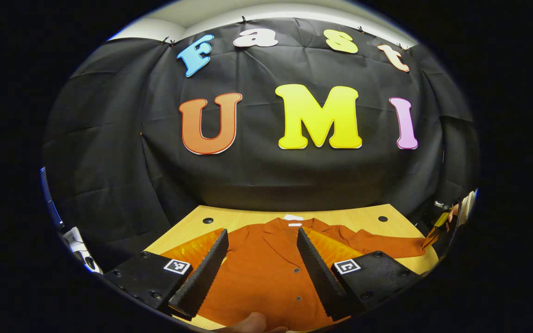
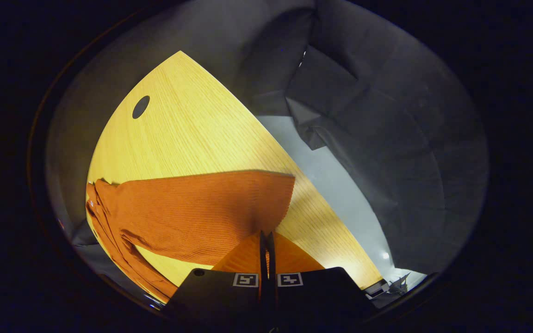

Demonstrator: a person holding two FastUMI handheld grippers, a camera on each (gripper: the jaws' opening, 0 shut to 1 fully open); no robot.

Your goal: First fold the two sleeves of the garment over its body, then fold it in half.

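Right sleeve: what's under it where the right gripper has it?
Under the sleeve lies bare wooden table. The right gripper is shut on its cuff end; whatever is beneath the fingers is covered.

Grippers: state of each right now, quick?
Left gripper: open, above the garment, holding nothing.
Right gripper: shut on the sleeve at its cuff end.

No word or number can be read. Each finger block of the left gripper (image 1: 262,231) carries a small square marker (image 1: 176,266) with a black-and-white coded pattern and no letters. The right gripper (image 2: 266,235) bears two more such squares (image 2: 245,280). A white tag (image 1: 293,217) at the collar of the garment (image 1: 266,273) is too small to read.
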